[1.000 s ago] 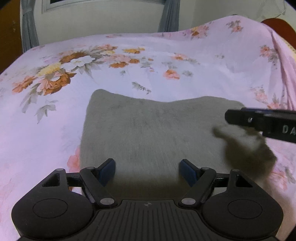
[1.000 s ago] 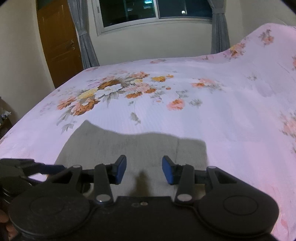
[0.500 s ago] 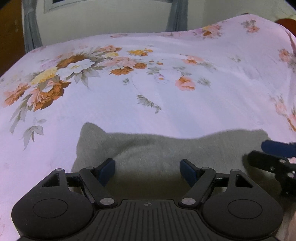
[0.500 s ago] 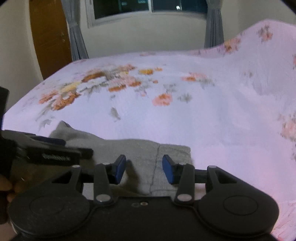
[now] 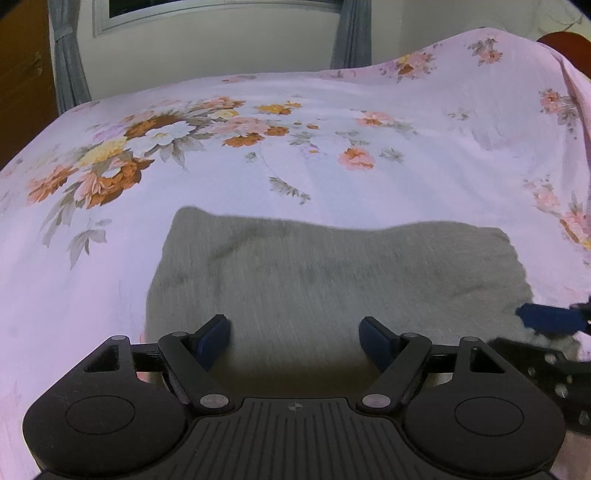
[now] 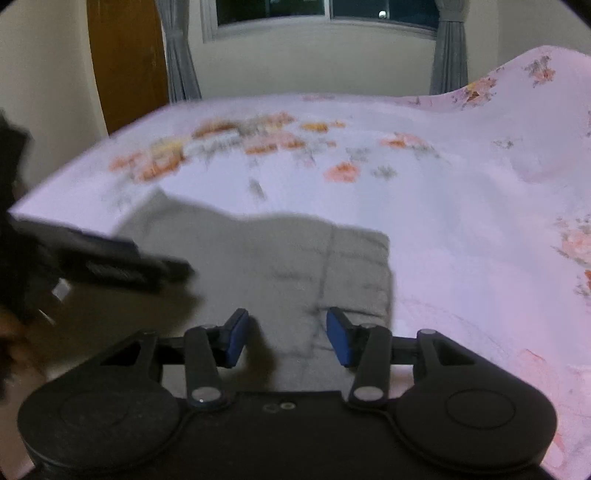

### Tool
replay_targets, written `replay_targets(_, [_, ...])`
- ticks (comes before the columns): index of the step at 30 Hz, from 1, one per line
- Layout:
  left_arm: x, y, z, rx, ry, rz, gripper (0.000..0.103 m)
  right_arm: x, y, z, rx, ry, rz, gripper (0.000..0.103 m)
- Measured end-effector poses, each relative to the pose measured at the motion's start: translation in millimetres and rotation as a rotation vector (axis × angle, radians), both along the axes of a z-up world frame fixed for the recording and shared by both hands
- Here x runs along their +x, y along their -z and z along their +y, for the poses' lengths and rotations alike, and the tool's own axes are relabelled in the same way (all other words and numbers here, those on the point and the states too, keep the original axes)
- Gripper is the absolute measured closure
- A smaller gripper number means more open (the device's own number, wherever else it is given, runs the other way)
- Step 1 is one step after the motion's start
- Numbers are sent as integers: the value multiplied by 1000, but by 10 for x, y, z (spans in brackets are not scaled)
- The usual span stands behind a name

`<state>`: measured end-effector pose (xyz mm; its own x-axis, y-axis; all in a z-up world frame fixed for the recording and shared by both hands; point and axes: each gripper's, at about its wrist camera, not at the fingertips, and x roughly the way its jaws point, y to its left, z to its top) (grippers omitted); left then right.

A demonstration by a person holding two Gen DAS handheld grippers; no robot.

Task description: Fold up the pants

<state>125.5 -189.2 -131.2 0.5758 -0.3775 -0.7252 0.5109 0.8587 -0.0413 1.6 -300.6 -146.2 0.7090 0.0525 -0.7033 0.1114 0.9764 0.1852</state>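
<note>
The grey pants [image 5: 332, 280] lie folded into a flat rectangle on the flowered pink bedsheet [image 5: 332, 177]. My left gripper [image 5: 294, 341] is open and empty, hovering over the near edge of the pants. My right gripper [image 6: 286, 338] is open and empty over the right part of the pants [image 6: 295, 258], near the waistband seam. One blue finger of the right gripper shows at the right edge of the left wrist view [image 5: 550, 318]. The left gripper shows blurred at the left of the right wrist view [image 6: 103, 258].
The bed ends at a cream wall with a window [image 6: 325, 11] and grey curtains [image 6: 181, 55]. A wooden door [image 6: 125, 62] stands at the far left. The sheet rises over a hump [image 5: 498, 74] at the right.
Both grippers shifted over the pants: the cameras dipped low half a second ago and have risen again. The right gripper has moved out to the right edge of the left view. Both stay open.
</note>
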Motion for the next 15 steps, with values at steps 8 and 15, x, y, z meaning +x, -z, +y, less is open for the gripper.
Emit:
replay_targets(8, [-438,27,145,21,30,-6,26,-231,-90,126,12,0,7,53])
replay_targets(15, [-673,-57,316,-2,21,-11,26,-328,-255,245,7,28,-42,52])
